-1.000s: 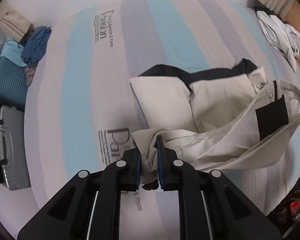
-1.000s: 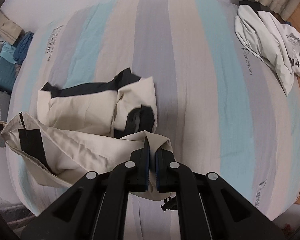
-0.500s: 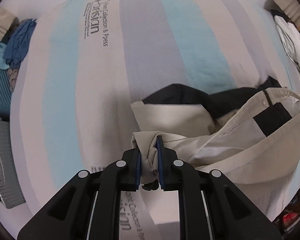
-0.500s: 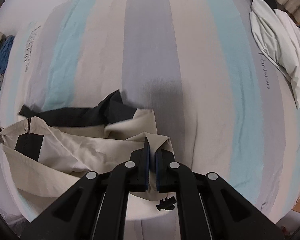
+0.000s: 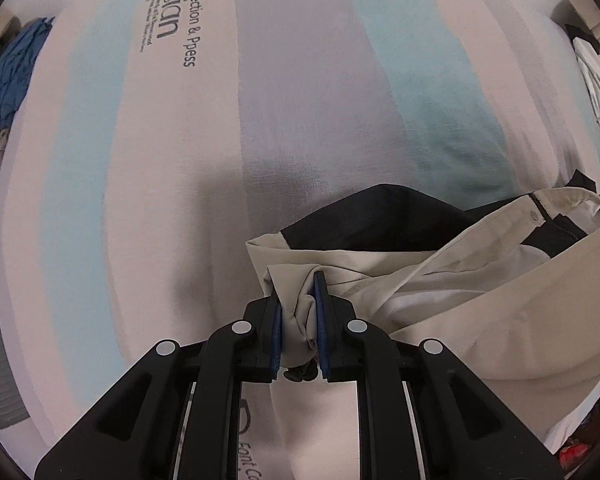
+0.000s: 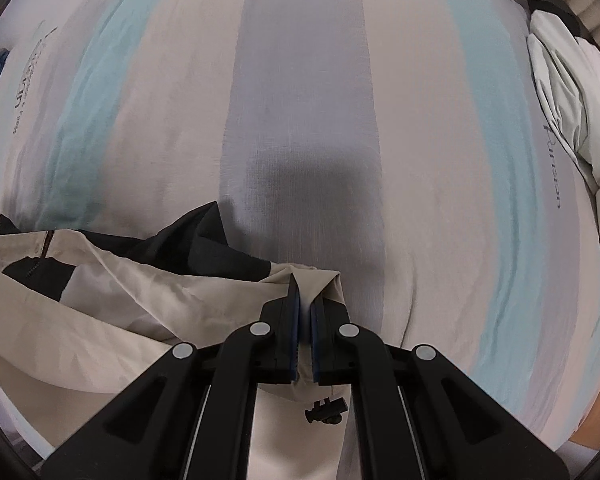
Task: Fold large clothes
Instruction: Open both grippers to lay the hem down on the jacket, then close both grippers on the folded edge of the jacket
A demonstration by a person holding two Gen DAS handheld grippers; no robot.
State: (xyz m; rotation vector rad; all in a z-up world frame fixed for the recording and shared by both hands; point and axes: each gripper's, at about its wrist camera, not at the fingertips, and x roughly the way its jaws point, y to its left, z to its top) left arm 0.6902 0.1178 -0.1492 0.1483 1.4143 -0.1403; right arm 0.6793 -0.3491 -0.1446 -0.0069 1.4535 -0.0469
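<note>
Both tongs, left [image 5: 298, 312] and right [image 6: 305, 312], clamp beige jacket [image 5: 480, 304] over striped bedsheet [image 5: 180, 200].

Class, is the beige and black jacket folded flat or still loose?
Loose. The jacket hangs bunched between the left tongs and right tongs, both clamped on its edge.

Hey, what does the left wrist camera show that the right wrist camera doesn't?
Only the left wrist view shows the left gripper shut on a bunched corner of the beige and black garment, plus the printed "Parisian" lettering up close.

Only the right wrist view shows the right gripper shut on another corner, and a black cord toggle below its jaws.

Both show the striped bedsheet and the white clothes at the far right.
</note>
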